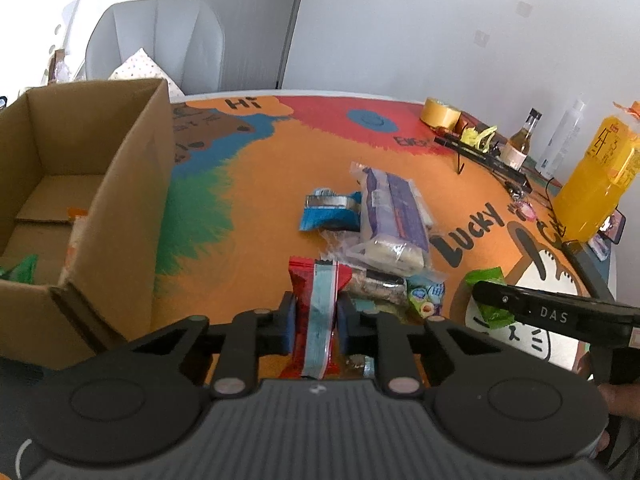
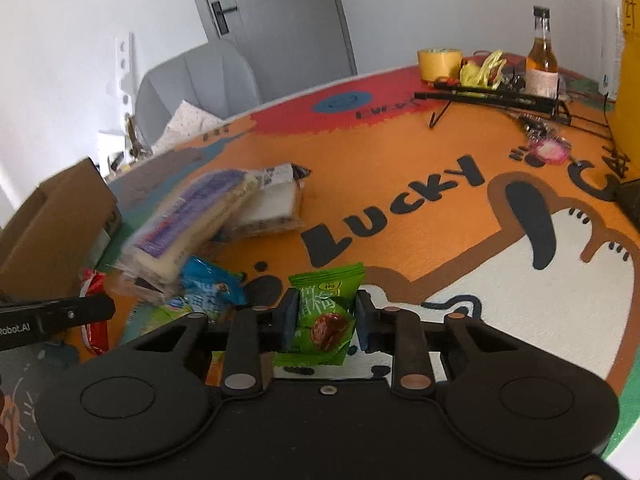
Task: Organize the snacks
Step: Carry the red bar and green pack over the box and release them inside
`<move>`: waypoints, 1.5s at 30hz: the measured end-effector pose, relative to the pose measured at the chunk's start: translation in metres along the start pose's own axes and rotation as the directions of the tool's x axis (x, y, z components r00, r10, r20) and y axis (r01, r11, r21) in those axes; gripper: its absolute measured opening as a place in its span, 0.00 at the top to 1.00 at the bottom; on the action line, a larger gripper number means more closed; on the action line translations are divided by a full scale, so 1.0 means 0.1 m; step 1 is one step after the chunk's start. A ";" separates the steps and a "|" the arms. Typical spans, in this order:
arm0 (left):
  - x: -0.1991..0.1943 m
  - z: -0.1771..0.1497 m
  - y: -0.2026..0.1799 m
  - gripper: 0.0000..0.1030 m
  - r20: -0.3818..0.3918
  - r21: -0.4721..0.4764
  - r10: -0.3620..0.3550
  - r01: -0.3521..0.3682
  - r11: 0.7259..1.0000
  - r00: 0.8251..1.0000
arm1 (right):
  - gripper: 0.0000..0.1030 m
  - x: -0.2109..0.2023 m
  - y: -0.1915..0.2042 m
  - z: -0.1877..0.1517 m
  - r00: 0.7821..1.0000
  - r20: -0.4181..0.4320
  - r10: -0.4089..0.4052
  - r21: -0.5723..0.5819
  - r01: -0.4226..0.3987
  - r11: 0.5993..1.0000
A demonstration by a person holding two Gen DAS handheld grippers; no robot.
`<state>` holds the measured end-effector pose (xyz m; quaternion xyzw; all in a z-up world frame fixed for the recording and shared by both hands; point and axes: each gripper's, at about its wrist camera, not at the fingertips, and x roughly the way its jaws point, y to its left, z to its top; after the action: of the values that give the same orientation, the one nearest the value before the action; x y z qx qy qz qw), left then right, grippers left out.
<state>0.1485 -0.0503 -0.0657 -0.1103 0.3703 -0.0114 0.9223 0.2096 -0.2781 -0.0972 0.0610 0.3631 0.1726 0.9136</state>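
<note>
A: Gripping the red snack packet [image 1: 316,312] between its pads, the left gripper [image 1: 316,318] is closed narrow on it, low over the tabletop [image 1: 260,200], beside the pile of snacks [image 1: 390,216].

B: And the right gripper [image 2: 326,318]?

A: It is closed on the green packet [image 2: 326,312], which stands between its pads.

B: Why are both held?

A: I think both must go into the cardboard box [image 1: 116,184] at the left, which is open and near.
</note>
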 end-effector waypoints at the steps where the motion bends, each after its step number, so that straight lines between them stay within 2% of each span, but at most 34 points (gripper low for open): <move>1: -0.02 0.00 0.00 0.81 0.005 -0.001 0.000 0.000 1.000 1.000 | 0.73 -0.03 0.02 0.00 1.000 0.009 -0.003 -0.004 0.003 1.000; 20: -0.58 0.16 0.02 0.81 0.131 -0.012 -0.006 0.008 1.000 0.991 | 0.73 -0.44 0.41 0.15 0.994 0.097 0.040 -0.053 -0.035 0.998; 45: -0.94 0.33 0.34 0.81 0.215 -0.049 0.048 -0.038 0.998 0.976 | 0.74 -0.57 0.95 0.36 0.980 0.156 0.125 -0.106 -0.109 0.988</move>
<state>0.1008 -0.0007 0.0146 -0.1234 0.2706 0.0289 0.9543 0.1704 -0.2098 -0.0118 0.0519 0.2744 0.2378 0.9303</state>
